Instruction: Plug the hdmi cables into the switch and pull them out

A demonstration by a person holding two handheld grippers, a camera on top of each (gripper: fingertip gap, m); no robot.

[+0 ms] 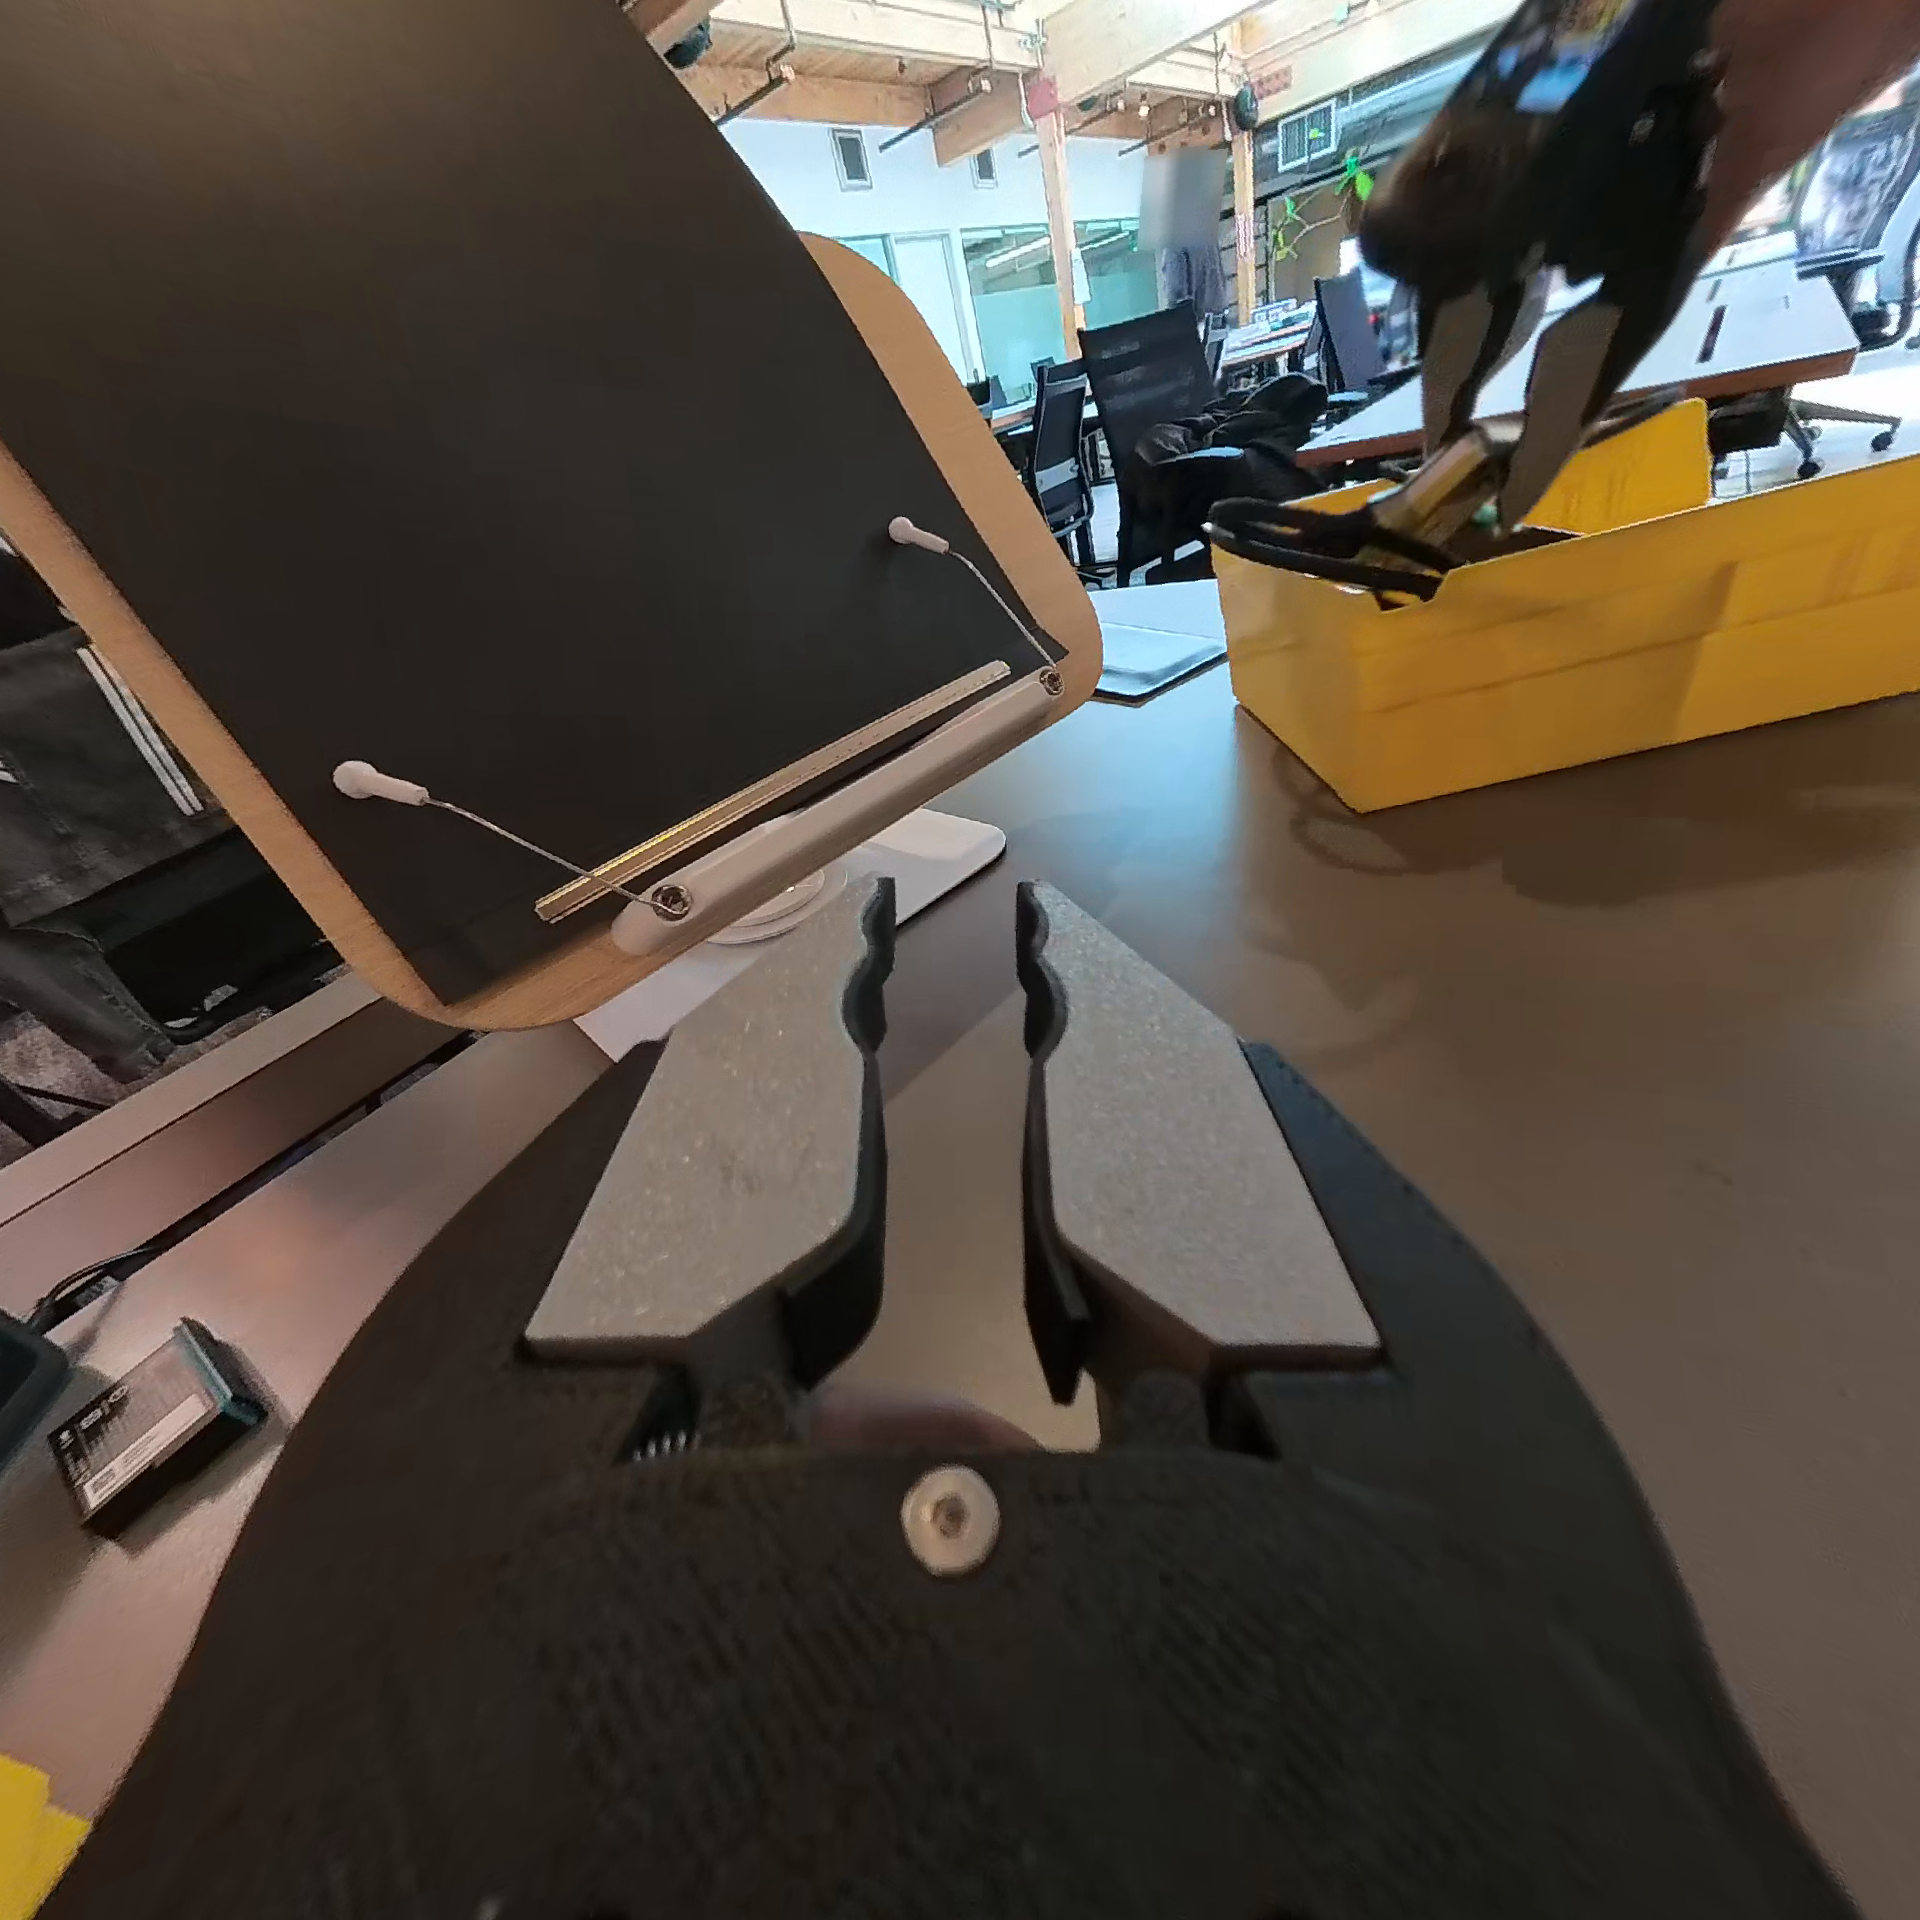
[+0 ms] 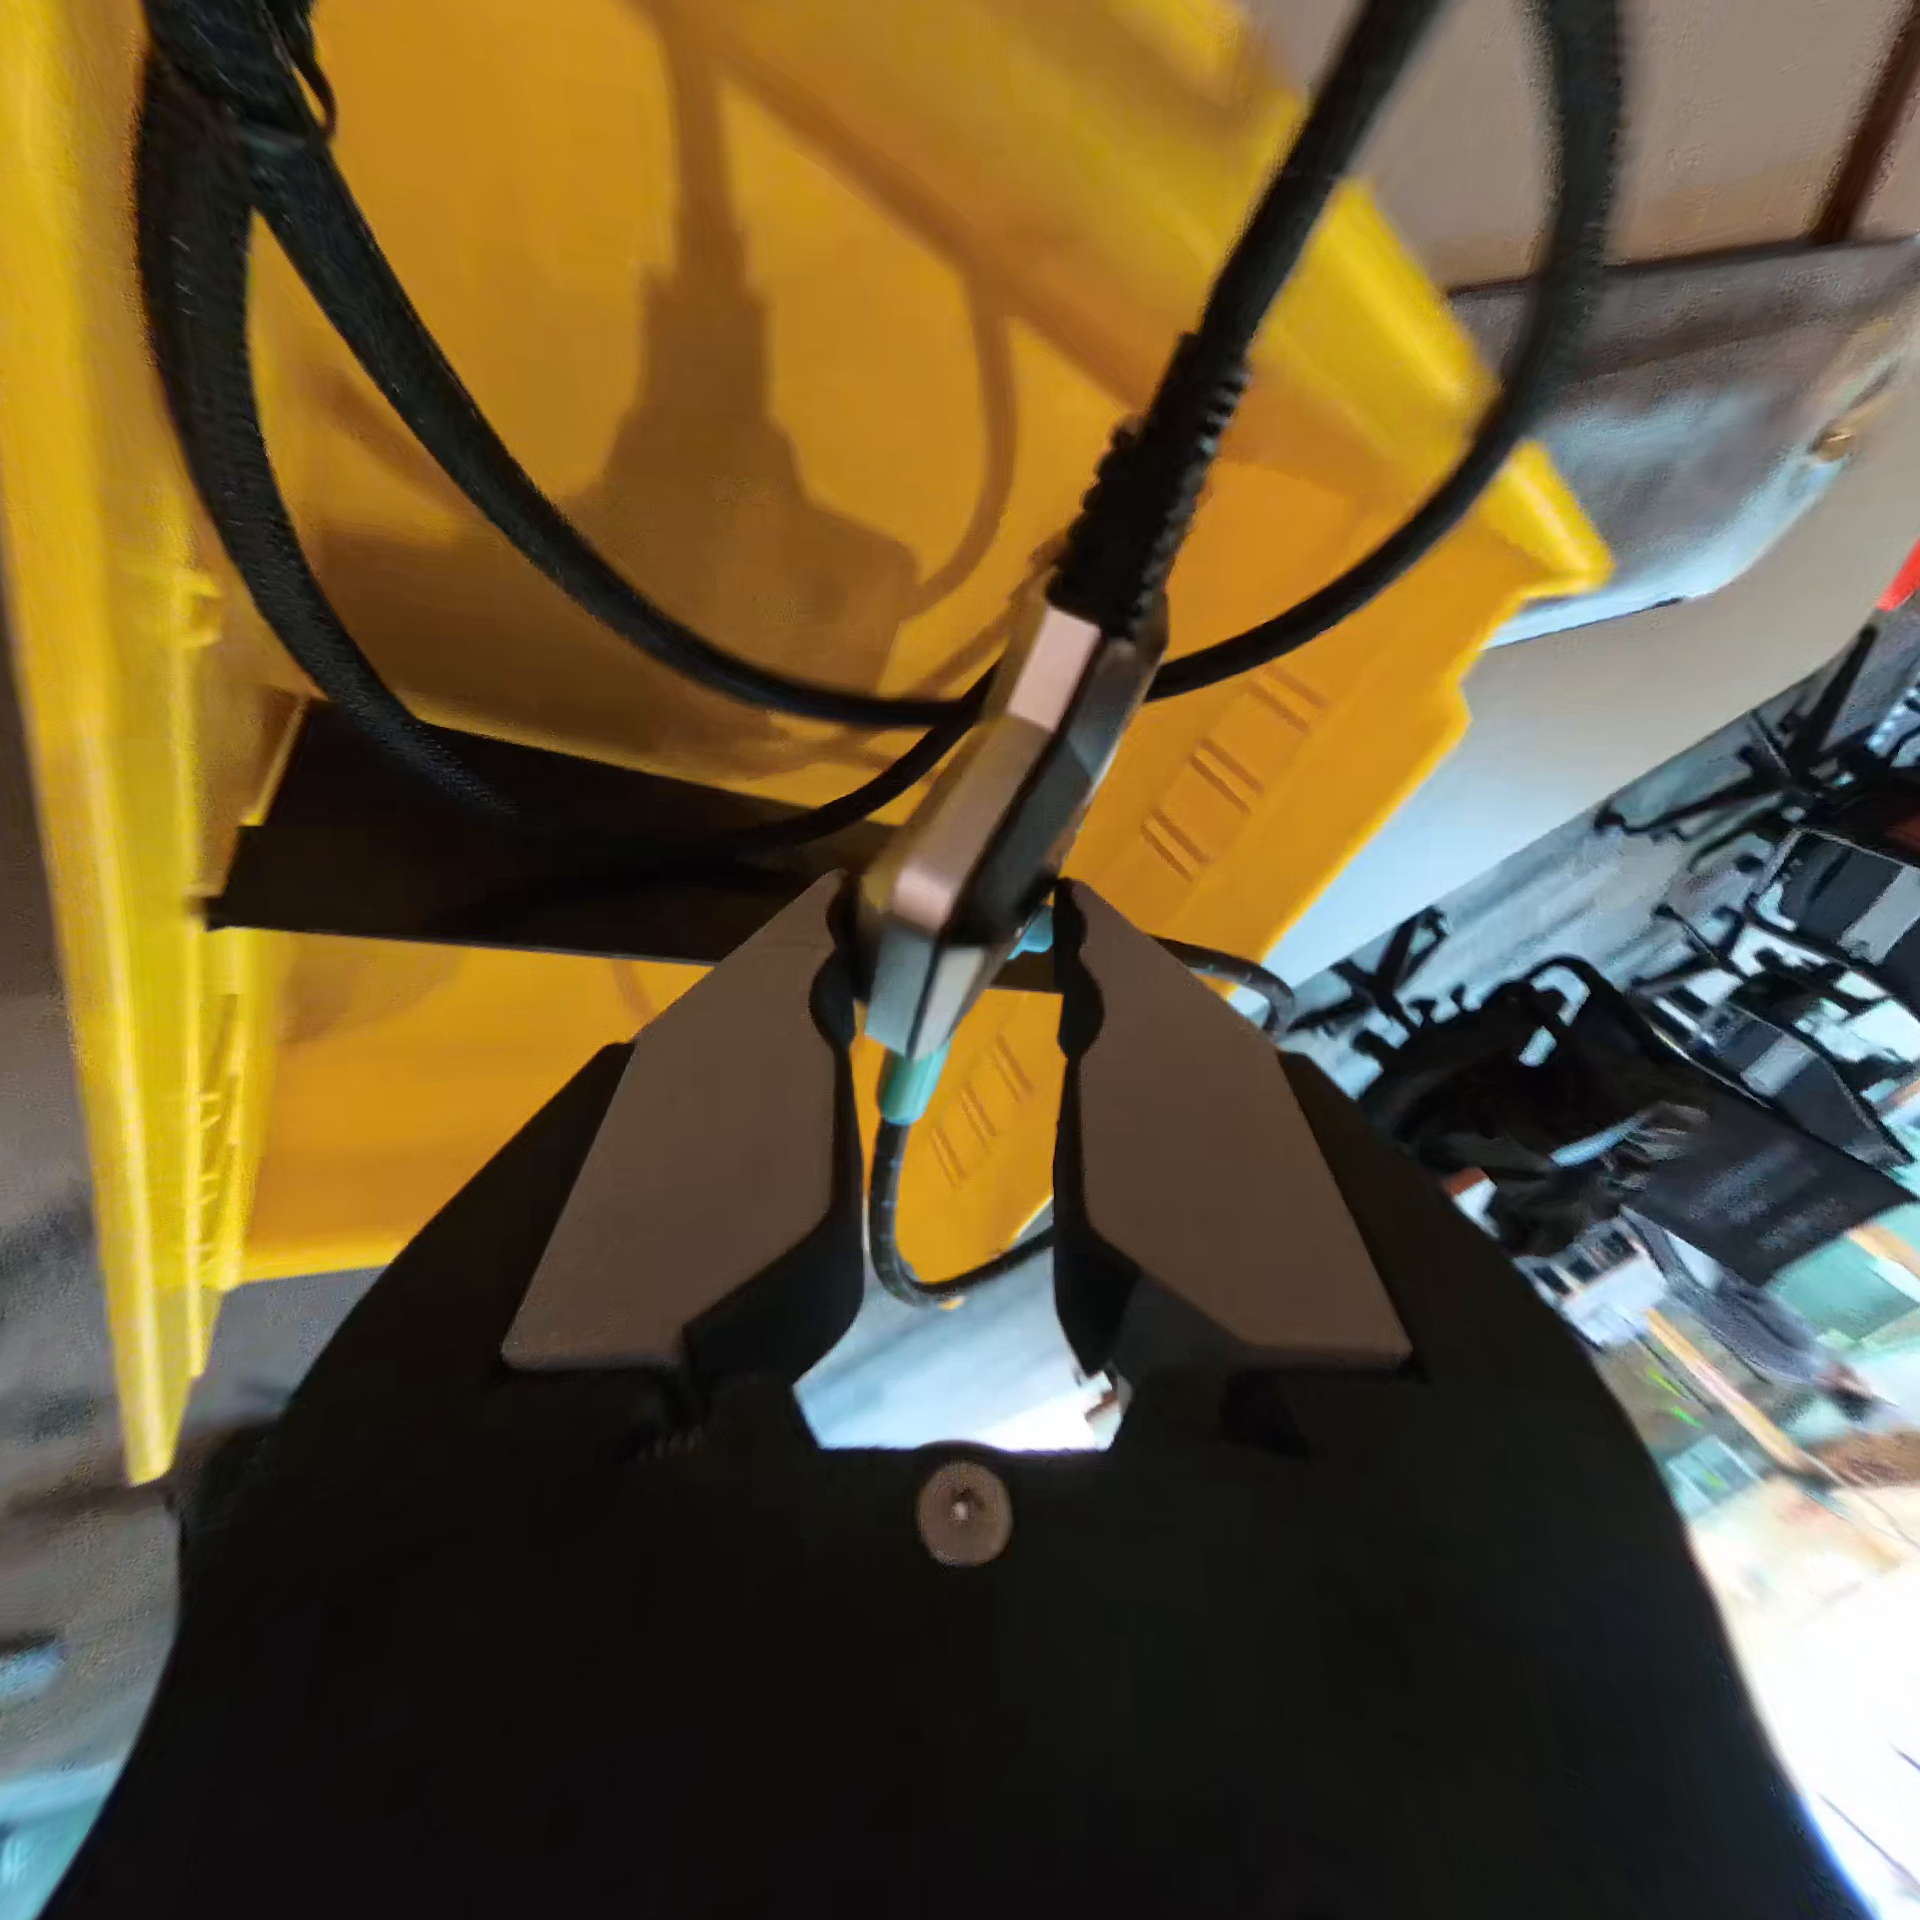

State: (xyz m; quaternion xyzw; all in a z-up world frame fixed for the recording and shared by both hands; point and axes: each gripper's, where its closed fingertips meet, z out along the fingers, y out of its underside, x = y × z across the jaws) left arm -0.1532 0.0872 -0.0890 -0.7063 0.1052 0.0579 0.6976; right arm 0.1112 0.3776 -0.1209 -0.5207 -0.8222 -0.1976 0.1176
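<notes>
Item: switch [image 2: 977,831], a slim metallic block with chamfered edges, satin rose-grey finish, held above the open yellow bin [image 2: 644,343] that stood on the dark bench [image 1: 1455,1039]. Right gripper [image 2: 951,914]: fingers closed to a narrow gap on the switch's lower end, pinching its flat faces. A black braided cable [image 2: 1164,488] with ribbed strain relief left its upper end; further loops of braided cable [image 2: 343,436] hung into the bin; a thin lead with a teal collar [image 2: 909,1091] trailed from the lower end. Handling, as judged: body light, rigid and smooth, so likely to twist or slip under cable pull; best taken across the broad faces, clear of the ports. Cables supple, springy, apt to snag. Left gripper [image 1: 951,966]: fingers part open, nothing held, hovering low over the bench beside a tilted wooden book stand [image 1: 436,499] with wire page clips.
</notes>
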